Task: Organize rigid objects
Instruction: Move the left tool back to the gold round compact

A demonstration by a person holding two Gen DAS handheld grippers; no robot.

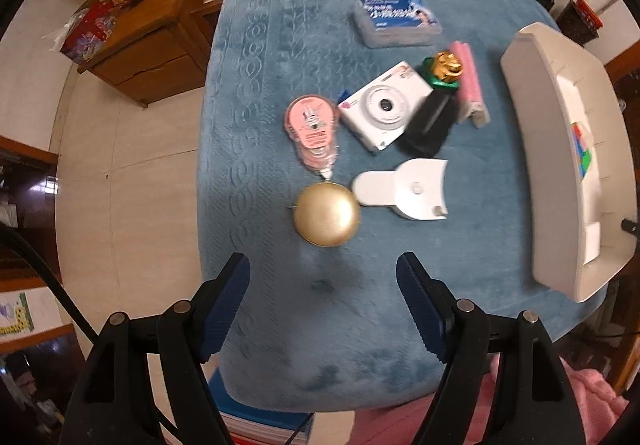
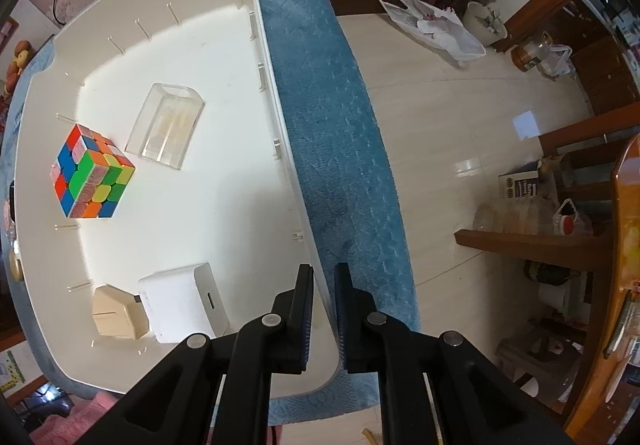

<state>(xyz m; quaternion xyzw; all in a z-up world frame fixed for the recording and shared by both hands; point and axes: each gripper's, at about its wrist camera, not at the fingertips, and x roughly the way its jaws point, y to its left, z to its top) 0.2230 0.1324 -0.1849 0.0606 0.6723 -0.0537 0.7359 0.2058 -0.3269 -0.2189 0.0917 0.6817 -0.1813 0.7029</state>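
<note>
The left gripper (image 1: pixel 322 285) hangs over the bench (image 1: pixel 256 85), which is draped in a blue towel, its jaws spread wide with nothing between them. Just beyond its fingertips sits a gold ball (image 1: pixel 327 213). Touching the ball on the far side lies a pink packet (image 1: pixel 312 129), and beside the ball on the tray's side lies a white plastic piece (image 1: pixel 408 189). Beyond that piece a white camera (image 1: pixel 386 105) lies next to a black bottle with a gold top (image 1: pixel 434 113); a pink-and-white block (image 1: pixel 472 85) lies behind the bottle, and a blue-and-white pack (image 1: pixel 396 21) lies further off.

The right gripper (image 2: pixel 322 309) is nearly closed on the rim of the white tray (image 2: pixel 276 101). Inside the tray are a puzzle cube (image 2: pixel 90 173), a clear box (image 2: pixel 166 125), a white box (image 2: pixel 184 301) near the gripper and a small beige house-shaped block (image 2: pixel 116 311) touching it.
</note>
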